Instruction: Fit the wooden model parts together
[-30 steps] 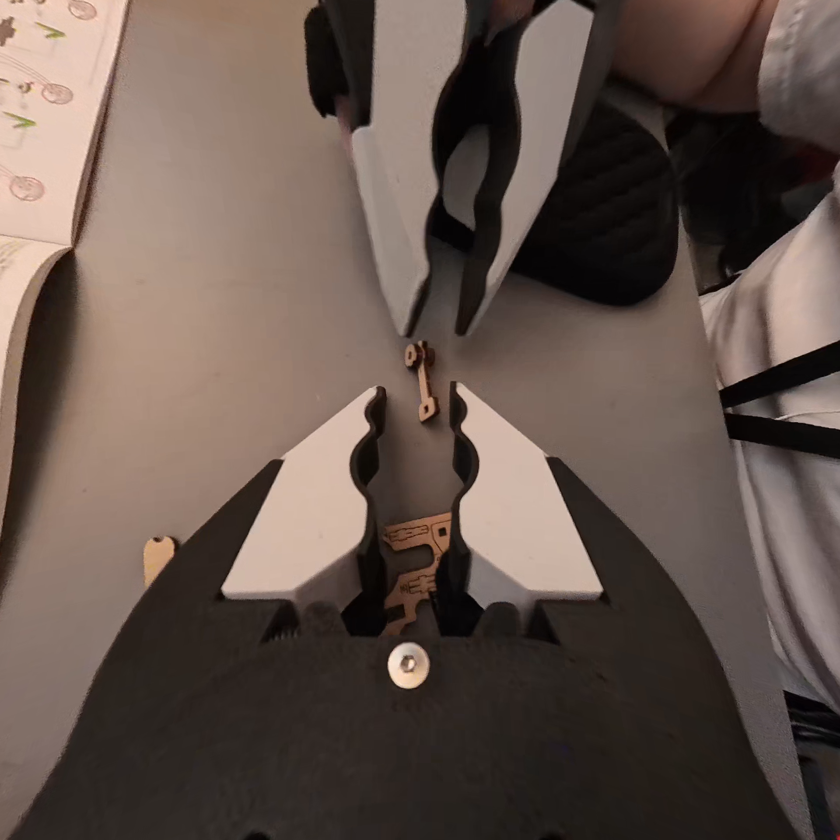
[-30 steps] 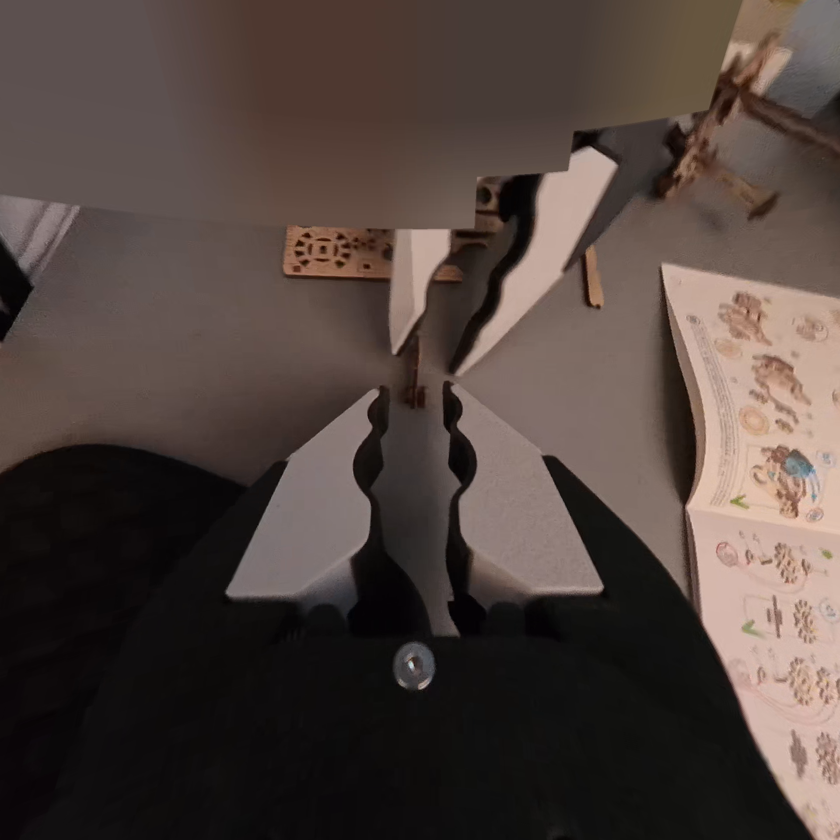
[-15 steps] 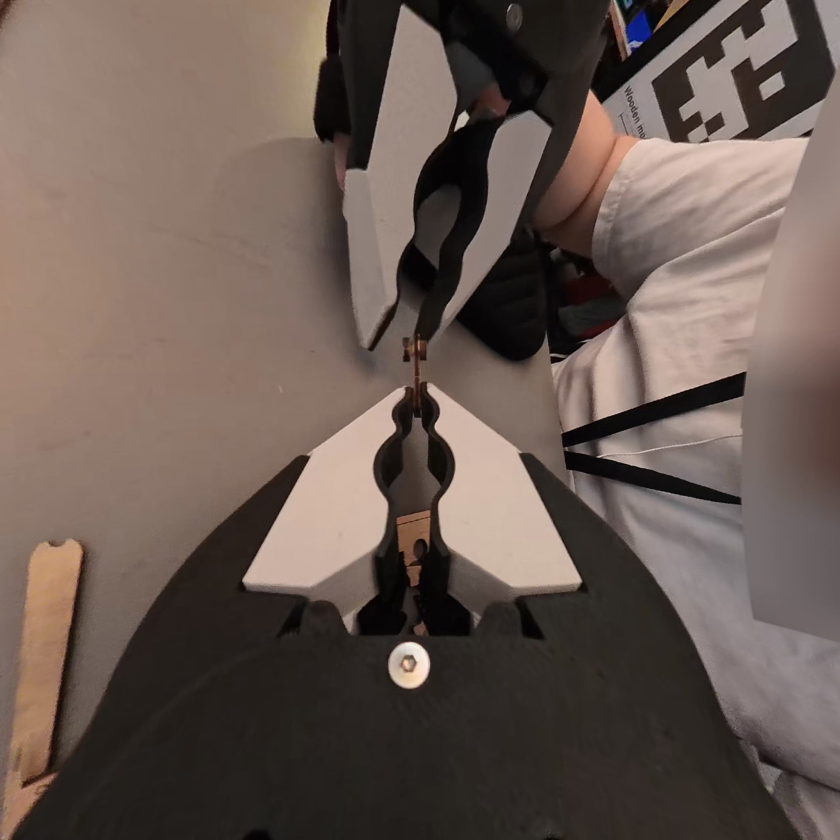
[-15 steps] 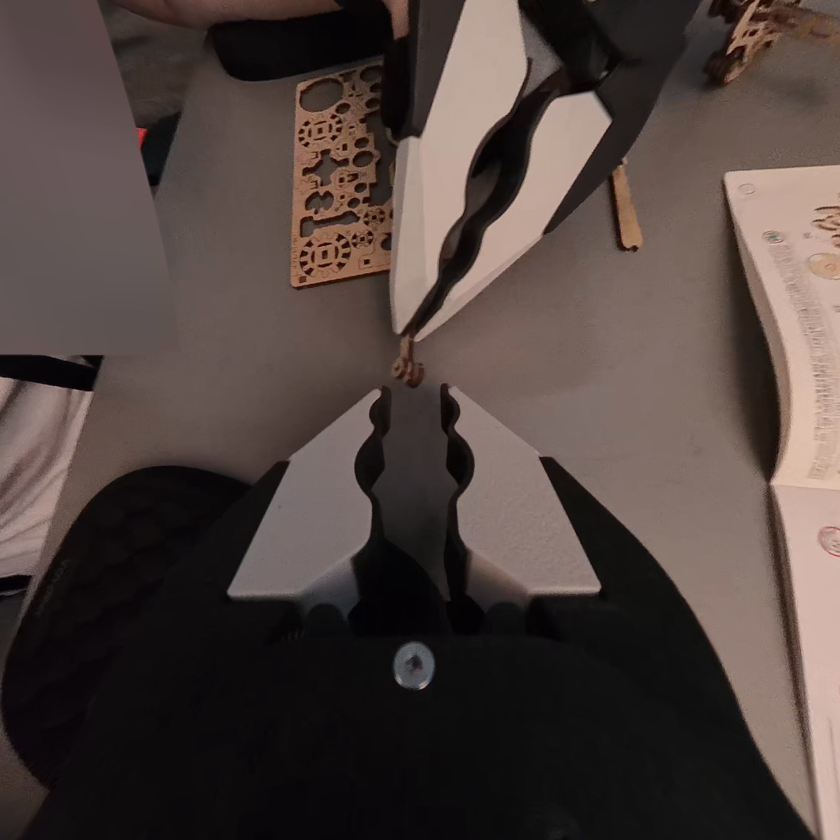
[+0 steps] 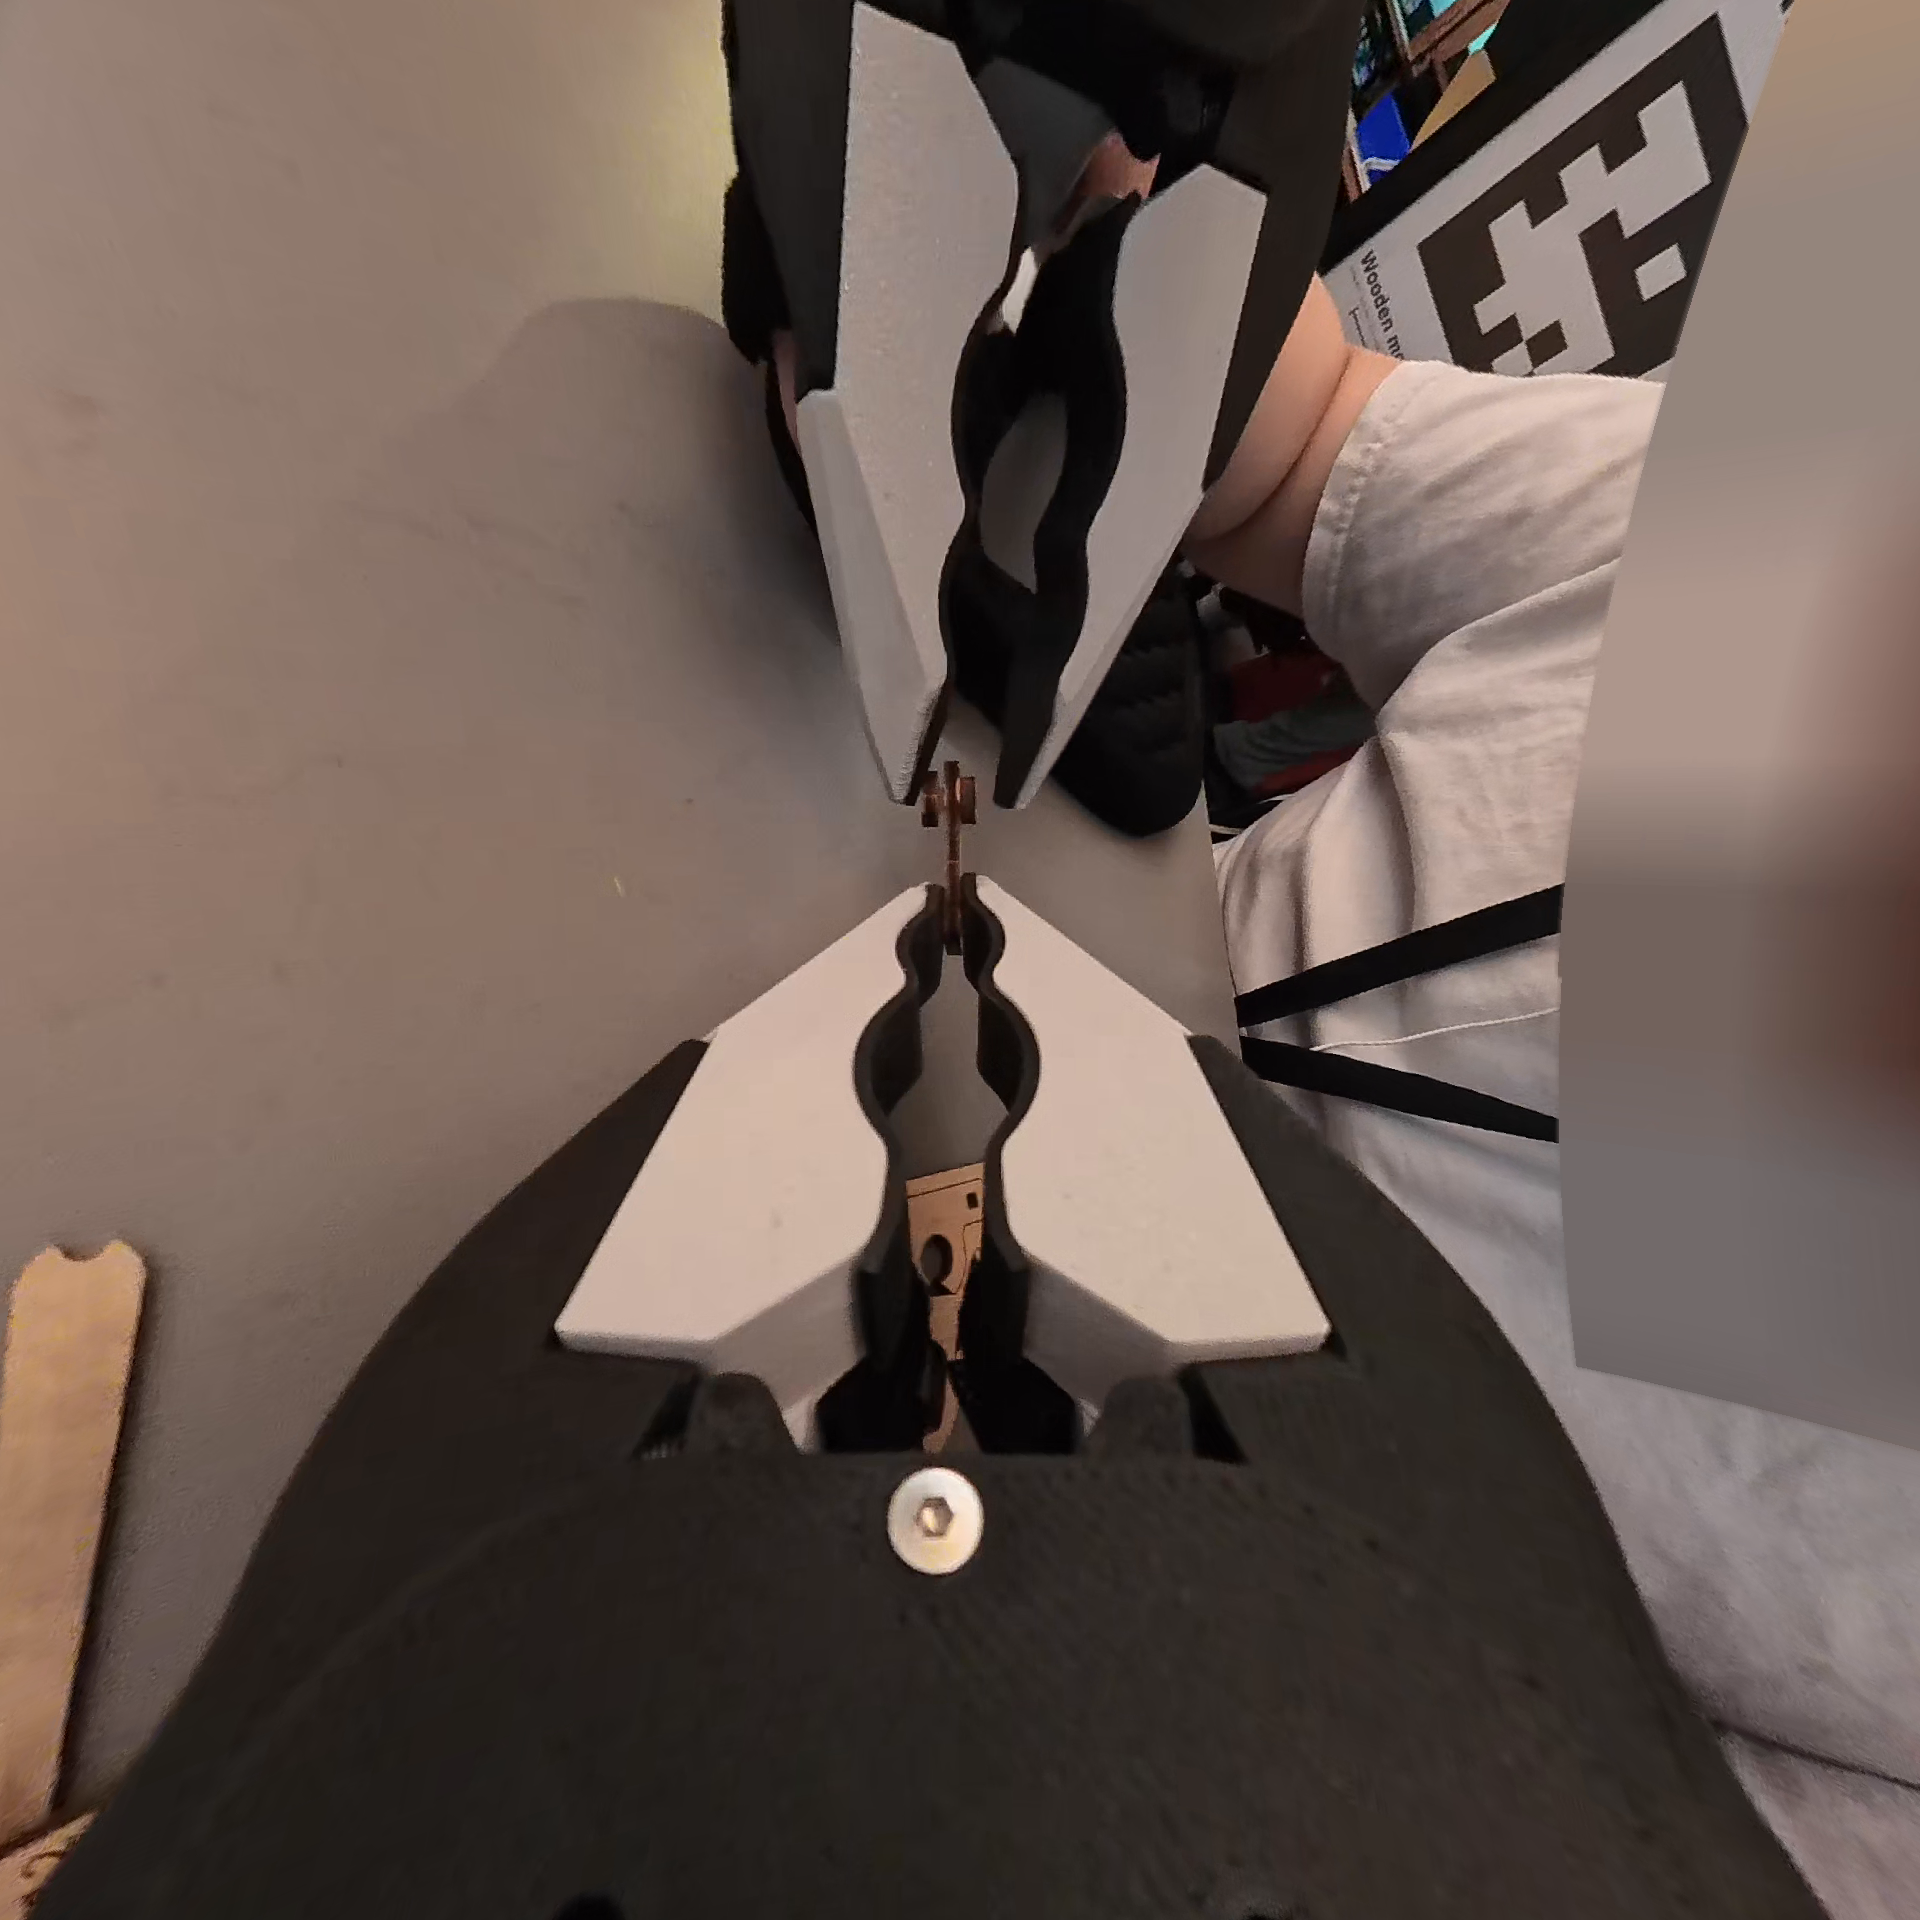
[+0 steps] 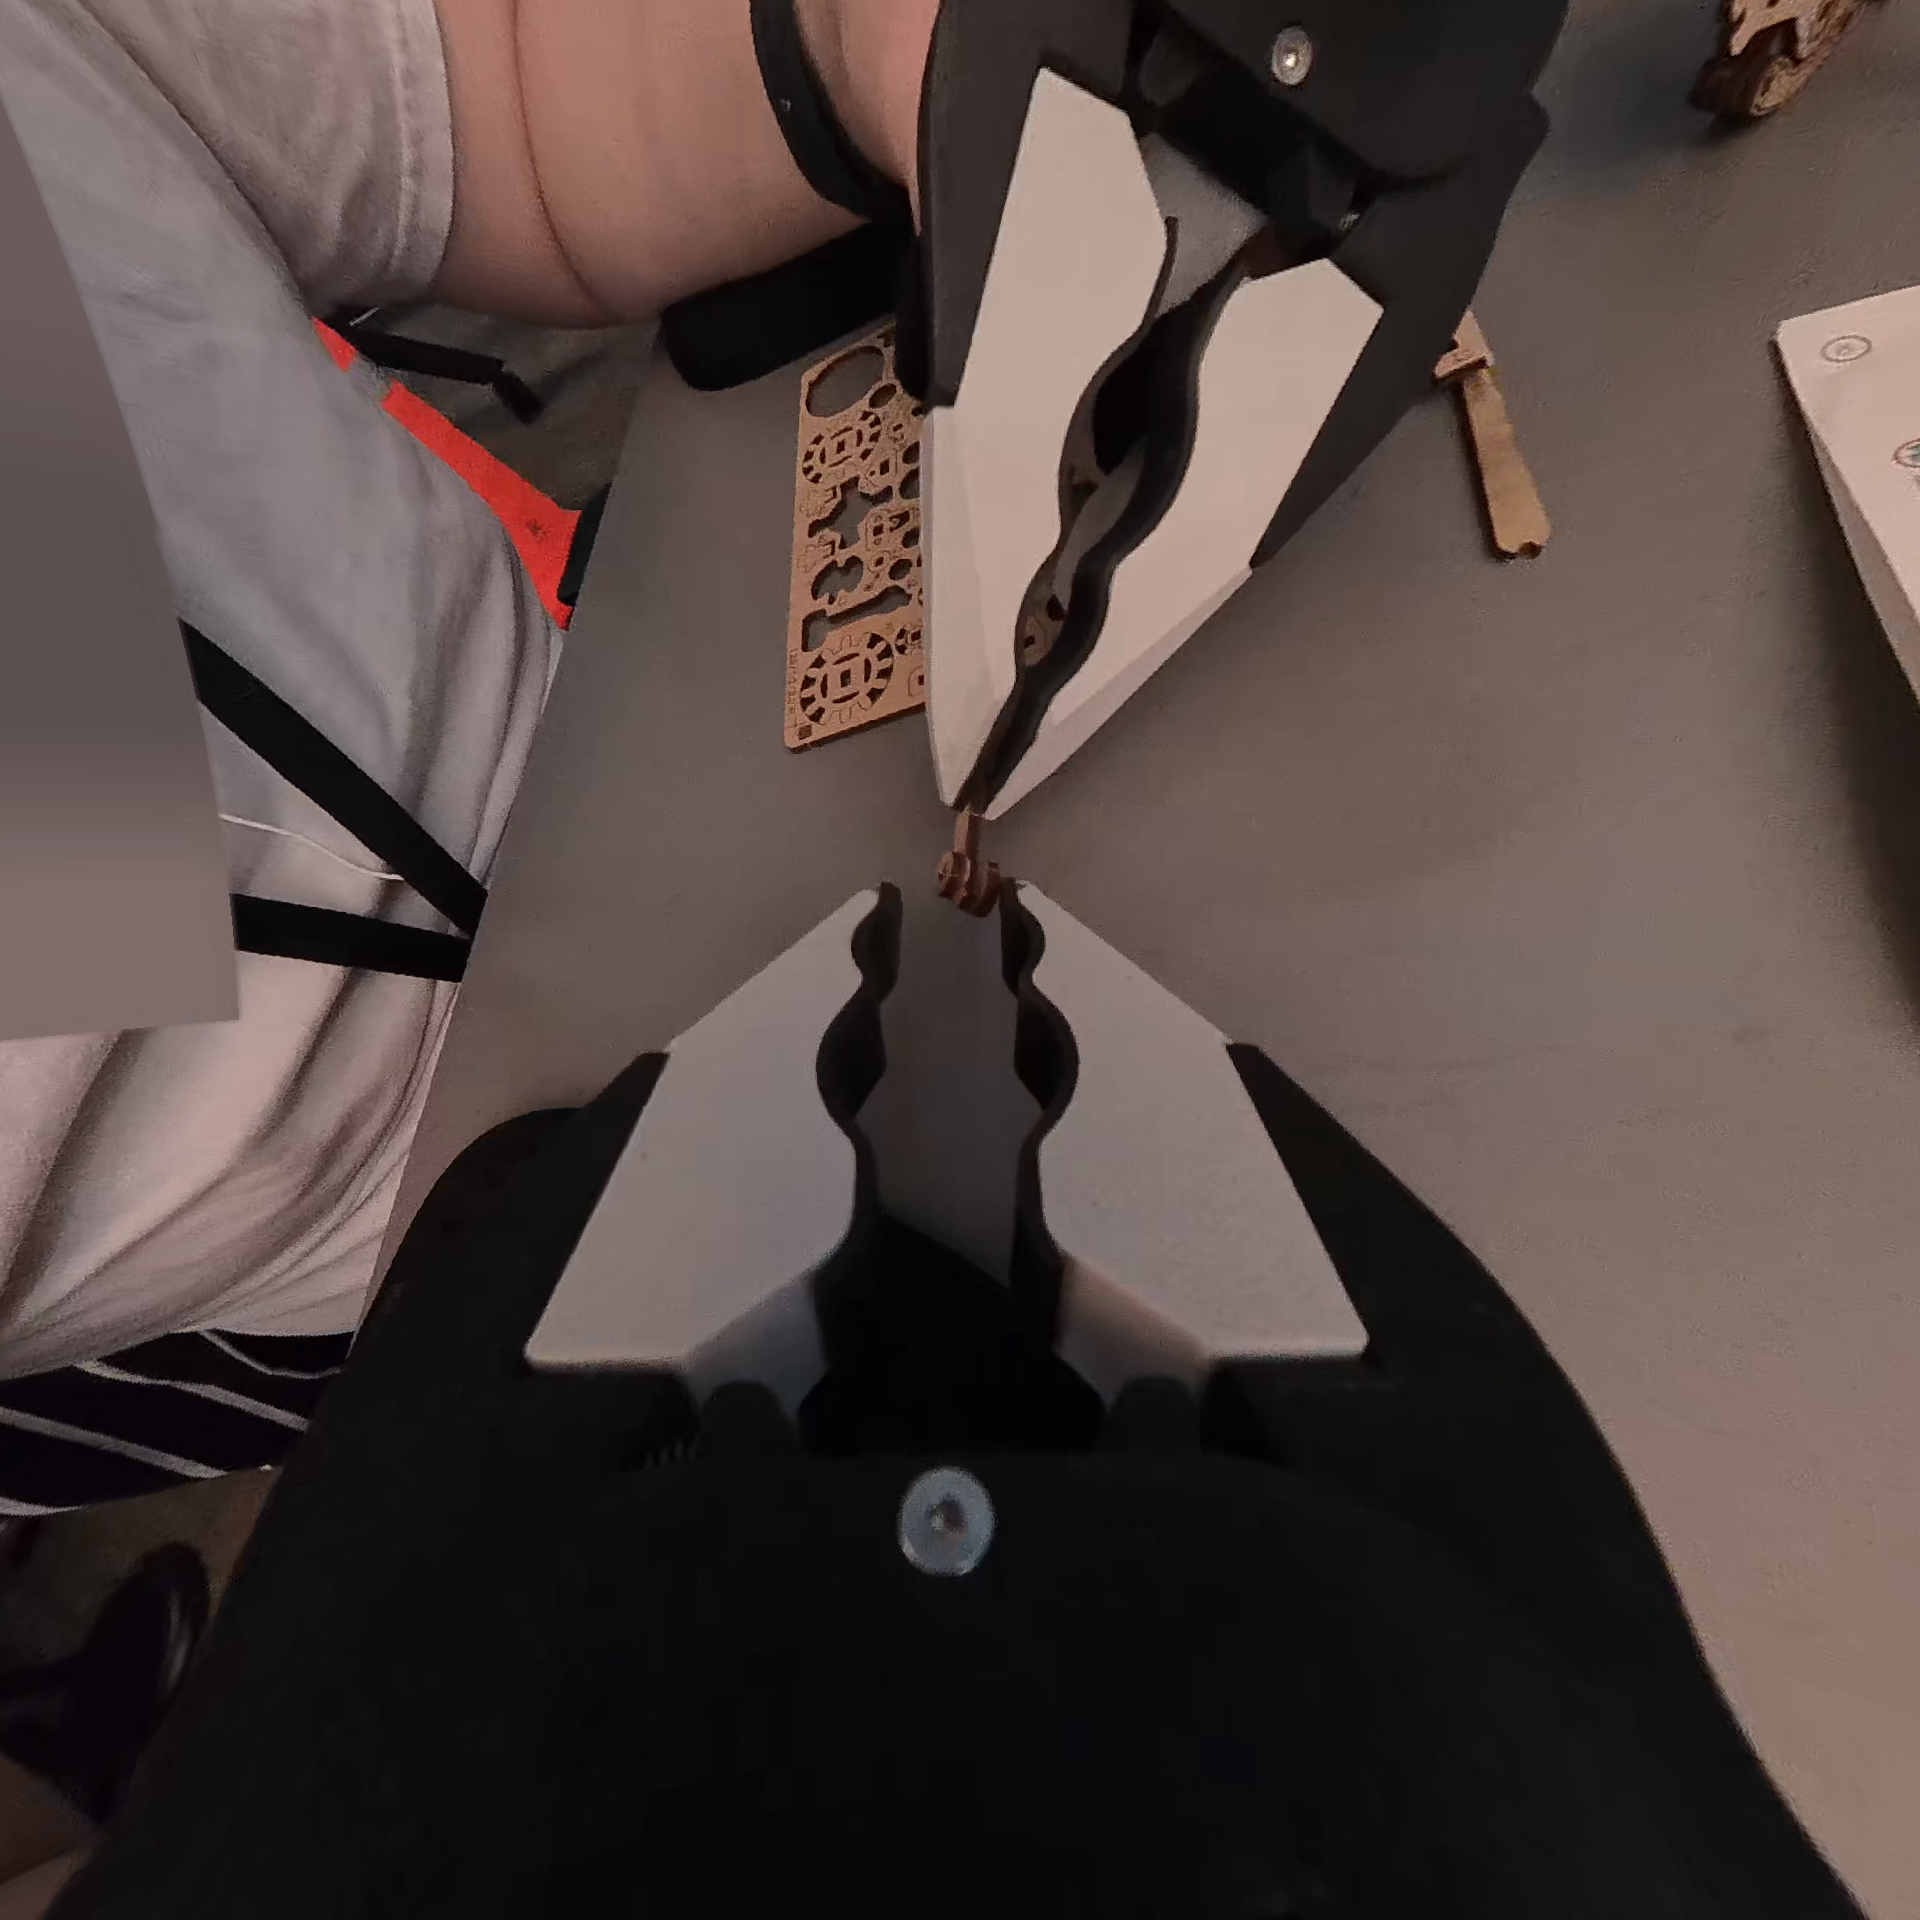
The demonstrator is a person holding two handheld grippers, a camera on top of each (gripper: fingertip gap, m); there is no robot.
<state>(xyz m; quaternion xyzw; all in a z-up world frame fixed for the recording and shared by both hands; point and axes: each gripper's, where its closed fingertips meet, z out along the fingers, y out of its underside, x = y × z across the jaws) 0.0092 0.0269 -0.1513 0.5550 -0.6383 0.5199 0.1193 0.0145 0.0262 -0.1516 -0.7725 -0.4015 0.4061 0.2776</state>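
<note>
My left gripper point(image 5: 951, 896) is shut on the lower end of a small thin wooden part point(image 5: 948, 831) and holds it edge-on above the grey table point(image 5: 416, 623). The part's rounded head points at my right gripper point(image 5: 964, 781), which comes in from above, open, with its tips either side of the head. In the right wrist view my right gripper point(image 6: 951, 904) is open and empty. The part's head point(image 6: 964, 873) sits just at its tips, close to the right finger point(image 6: 1023, 935). The left gripper point(image 6: 971, 802) pinches the part's far end.
A laser-cut wooden sheet point(image 6: 852, 561) lies on the table behind the left gripper. A wooden stick point(image 6: 1496, 468), an open instruction booklet point(image 6: 1860, 468) and a partly built wooden model point(image 6: 1766, 52) lie to the right. A person in a white shirt point(image 6: 312, 520) sits at the table edge. Only a small space, under 4 cm, lies between the two pairs of fingers. Left tips and right tips are each some 12 centimetres from the wooden stick point(image 6: 1496, 468).
My left gripper shut on the small part that lay on the table and lifted it. The right gripper stayed open and now has the part's head at its tips.
</note>
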